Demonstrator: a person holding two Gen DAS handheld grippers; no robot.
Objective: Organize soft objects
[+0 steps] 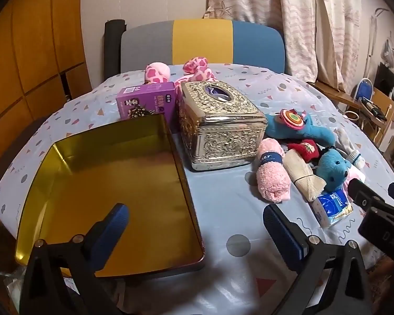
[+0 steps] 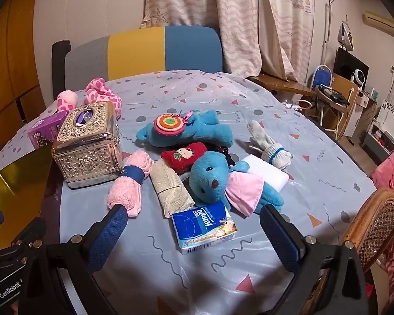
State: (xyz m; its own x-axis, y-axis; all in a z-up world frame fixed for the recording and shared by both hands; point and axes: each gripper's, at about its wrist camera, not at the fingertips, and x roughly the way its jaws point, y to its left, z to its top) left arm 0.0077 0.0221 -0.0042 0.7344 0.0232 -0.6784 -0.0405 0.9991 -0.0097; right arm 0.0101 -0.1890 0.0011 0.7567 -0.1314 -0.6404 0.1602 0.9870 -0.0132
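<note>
A pile of soft things lies on the table: a rolled pink towel (image 2: 127, 187), a beige rolled cloth (image 2: 172, 186), a blue plush bear with pink bib (image 2: 212, 181), a long blue plush (image 2: 191, 128), a red Hello Kitty sock (image 2: 185, 156), a white glove (image 2: 270, 144) and a Tempo tissue pack (image 2: 203, 227). An empty gold tin (image 1: 113, 191) lies at the left. My left gripper (image 1: 197, 223) is open over the tin's right rim. My right gripper (image 2: 194, 225) is open, straddling the tissue pack just above the table.
An ornate silver tissue box (image 1: 220, 123) and a purple carton (image 1: 147, 102) stand behind the tin. Pink spotted plush toys (image 1: 194, 71) lie at the far edge. A striped chair (image 1: 202, 42) stands behind the table; a wicker chair (image 2: 375, 223) at the right.
</note>
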